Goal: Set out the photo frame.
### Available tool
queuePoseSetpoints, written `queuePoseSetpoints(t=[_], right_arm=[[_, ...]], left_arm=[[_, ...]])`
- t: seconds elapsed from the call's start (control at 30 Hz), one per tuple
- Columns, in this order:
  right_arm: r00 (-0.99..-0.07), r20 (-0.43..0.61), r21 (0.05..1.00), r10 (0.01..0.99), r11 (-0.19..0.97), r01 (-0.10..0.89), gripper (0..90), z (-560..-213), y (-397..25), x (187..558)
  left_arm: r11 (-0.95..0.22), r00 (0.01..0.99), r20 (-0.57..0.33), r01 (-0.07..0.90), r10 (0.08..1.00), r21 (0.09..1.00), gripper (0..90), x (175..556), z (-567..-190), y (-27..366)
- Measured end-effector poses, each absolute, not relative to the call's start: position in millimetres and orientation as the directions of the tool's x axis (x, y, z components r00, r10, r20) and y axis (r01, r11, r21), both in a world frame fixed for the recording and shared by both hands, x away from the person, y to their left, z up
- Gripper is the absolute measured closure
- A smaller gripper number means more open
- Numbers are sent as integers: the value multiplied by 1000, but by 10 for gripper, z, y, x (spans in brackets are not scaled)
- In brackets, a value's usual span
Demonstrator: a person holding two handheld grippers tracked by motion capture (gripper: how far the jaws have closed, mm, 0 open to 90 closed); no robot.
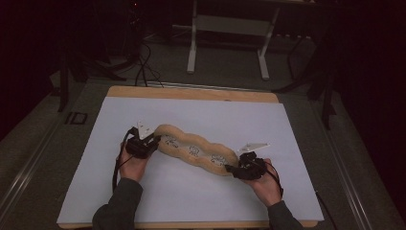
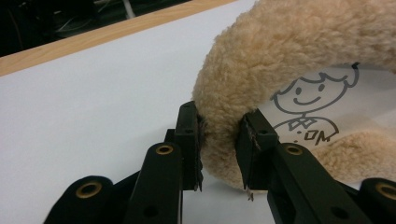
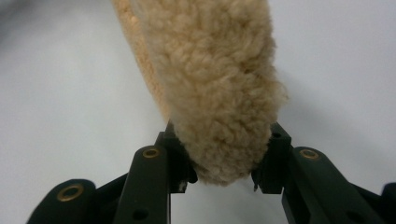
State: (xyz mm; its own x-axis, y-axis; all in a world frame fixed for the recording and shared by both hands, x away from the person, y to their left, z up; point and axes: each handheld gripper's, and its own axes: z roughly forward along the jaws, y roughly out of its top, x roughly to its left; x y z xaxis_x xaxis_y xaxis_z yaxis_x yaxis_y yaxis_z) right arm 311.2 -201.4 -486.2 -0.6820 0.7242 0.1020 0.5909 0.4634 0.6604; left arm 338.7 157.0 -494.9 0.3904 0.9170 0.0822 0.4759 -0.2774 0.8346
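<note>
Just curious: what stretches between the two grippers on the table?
In the high view, a fuzzy tan cushion with cartoon prints spans from the left gripper to the right gripper, each clamped on one end.

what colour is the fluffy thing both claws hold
Tan fleece with a white cartoon-printed inner panel; left gripper view shows it best.

Plush strip (image 1: 195, 151) lies on table (image 1: 191, 201), apparently between tongs.

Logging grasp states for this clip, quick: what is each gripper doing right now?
Left gripper: closed on one end of the fleecy tan cushion.
Right gripper: closed on the cushion's other end.
</note>
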Motion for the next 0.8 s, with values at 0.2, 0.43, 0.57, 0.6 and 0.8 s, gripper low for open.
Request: queuePoseSetpoints(t=[0.2, 0.43, 0.57, 0.6, 0.8], right_arm=[[-663, 104, 686, 742, 429, 588, 640, -4827, -2042, 3175], [-661, 99, 704, 744, 417, 574, 642, -4800, -2013, 3201], [-651, 99, 711, 752, 405, 575, 642, -4804, -1991, 3229], [-649, 100, 710, 754, 403, 577, 642, -4802, -1990, 3236], [-644, 99, 722, 759, 390, 572, 637, -4805, -1988, 3268]], left_arm=[[-243, 358, 68, 471, 931, 848, 729, 3282, -4930, 1577], [-218, 335, 55, 471, 941, 855, 728, 3160, -4954, 1641], [-212, 322, 58, 468, 945, 858, 728, 3143, -4945, 1643], [-212, 320, 60, 467, 946, 859, 728, 3138, -4945, 1645], [-202, 304, 59, 466, 951, 861, 727, 3090, -4931, 1643]])
